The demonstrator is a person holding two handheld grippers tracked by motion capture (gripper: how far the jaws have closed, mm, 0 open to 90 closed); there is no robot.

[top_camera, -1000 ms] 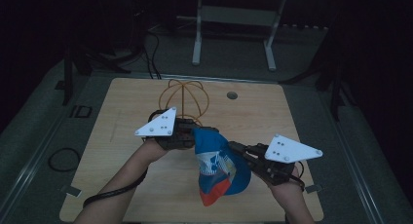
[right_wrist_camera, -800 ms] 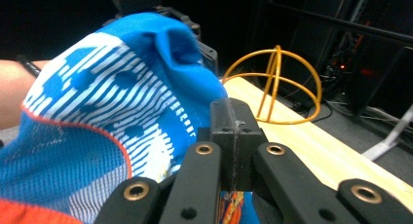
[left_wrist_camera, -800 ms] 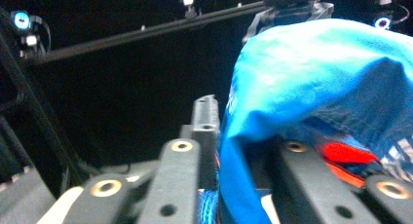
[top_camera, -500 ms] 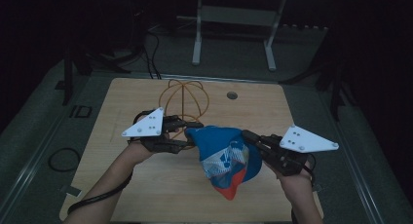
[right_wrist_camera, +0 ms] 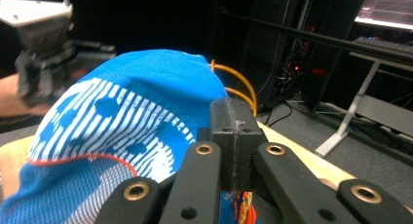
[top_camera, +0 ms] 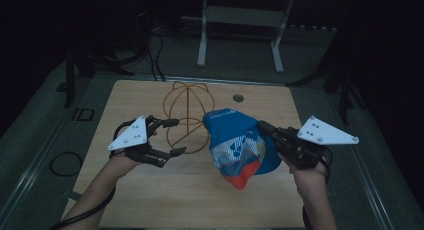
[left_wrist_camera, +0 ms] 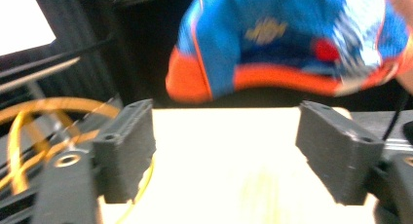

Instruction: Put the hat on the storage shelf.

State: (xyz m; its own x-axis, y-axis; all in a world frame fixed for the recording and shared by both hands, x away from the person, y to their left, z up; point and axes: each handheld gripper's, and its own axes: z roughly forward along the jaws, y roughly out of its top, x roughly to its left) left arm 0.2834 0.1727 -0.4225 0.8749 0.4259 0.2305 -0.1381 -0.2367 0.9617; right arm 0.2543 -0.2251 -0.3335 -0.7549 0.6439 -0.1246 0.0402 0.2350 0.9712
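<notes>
Cap clamped in right hand-held gripper

Your right gripper holds the blue, white and orange mesh-backed cap, which hangs in front of its jaws, above the pale wooden table. Your left gripper sits well apart to the cap's left, with nothing between its spread jaws. Just ahead of those jaws, between your two tools and slightly behind them, the round orange wire-hoop stand rests on the table. The cap touches the stand's right side.
</notes>
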